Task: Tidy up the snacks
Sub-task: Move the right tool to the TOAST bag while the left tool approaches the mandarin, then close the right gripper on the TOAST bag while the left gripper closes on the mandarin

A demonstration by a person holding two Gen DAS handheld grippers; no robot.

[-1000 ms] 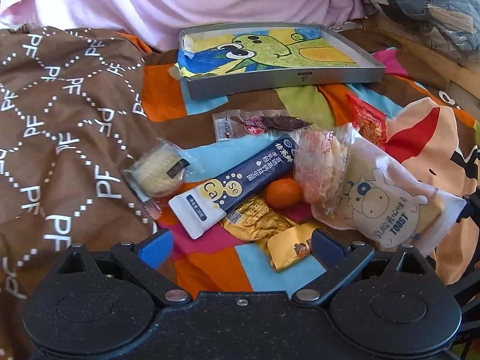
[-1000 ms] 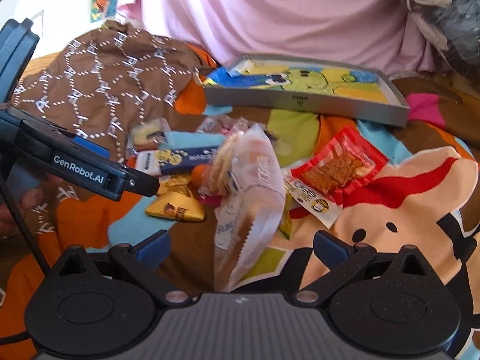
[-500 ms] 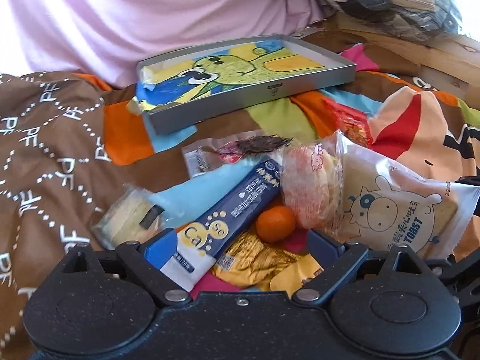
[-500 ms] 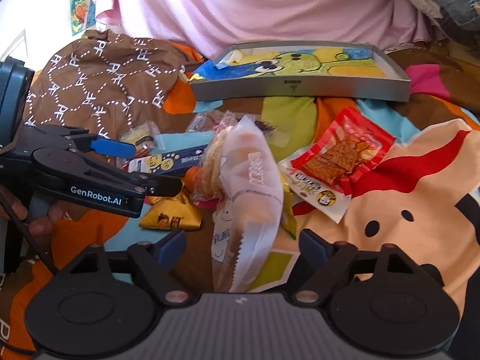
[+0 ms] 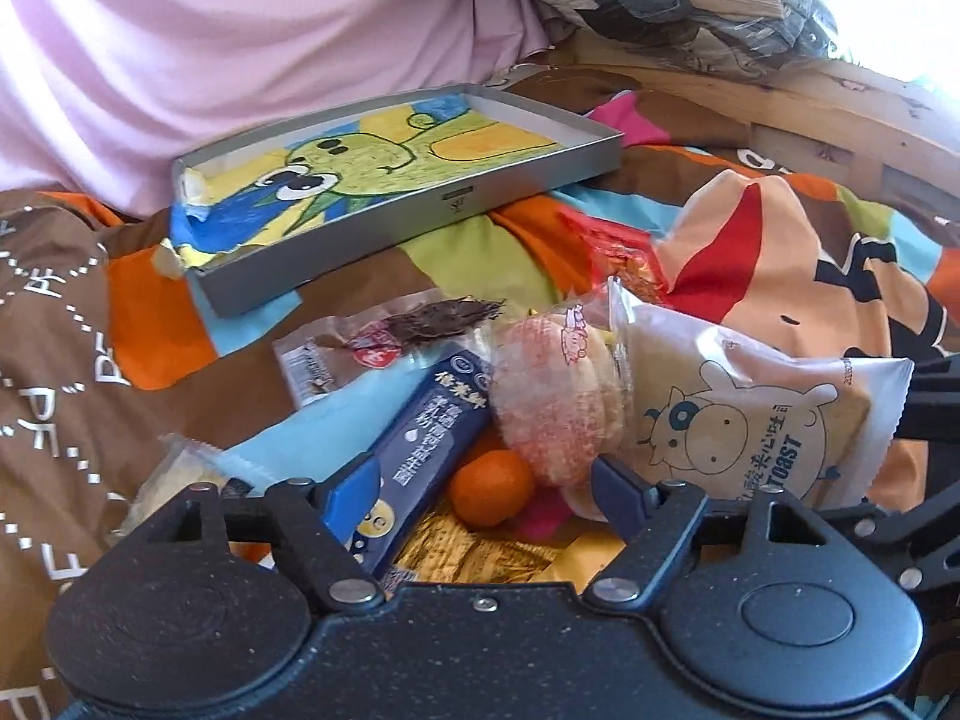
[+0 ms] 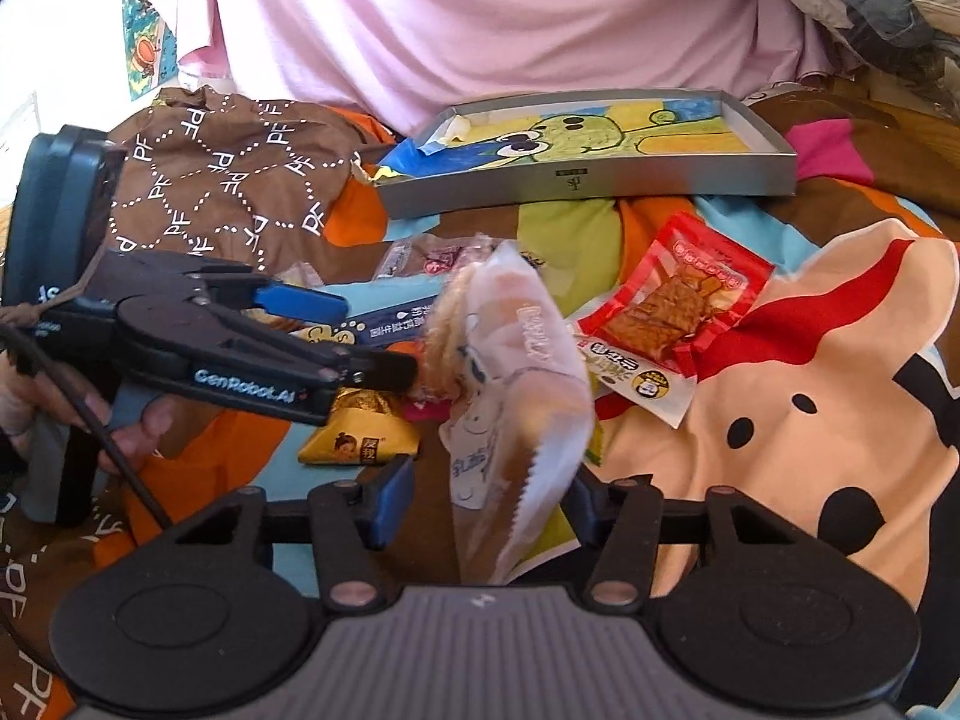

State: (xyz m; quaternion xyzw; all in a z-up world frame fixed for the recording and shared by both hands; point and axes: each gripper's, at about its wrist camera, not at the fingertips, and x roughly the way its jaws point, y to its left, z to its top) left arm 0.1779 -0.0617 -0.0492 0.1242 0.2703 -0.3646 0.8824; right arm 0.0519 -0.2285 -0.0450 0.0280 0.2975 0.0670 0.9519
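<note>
The left gripper (image 5: 486, 489), jaws apart, straddles a dark blue stick packet (image 5: 420, 450) and a small orange fruit (image 5: 493, 487), with a round pink-wrapped cake (image 5: 555, 405) just ahead. Only the right wrist view shows the person's hand (image 6: 135, 420) on its handle, and a red spicy-snack pouch (image 6: 678, 306) ahead to the right. The right gripper (image 6: 486, 510) has its fingers spread either side of a white toast bag (image 6: 522, 408), whose serrated end stands between them. A grey shallow tray with a cartoon drawing (image 6: 600, 183) lies beyond.

Tray (image 5: 528, 183) behind snack pile (image 5: 540, 414)
</note>
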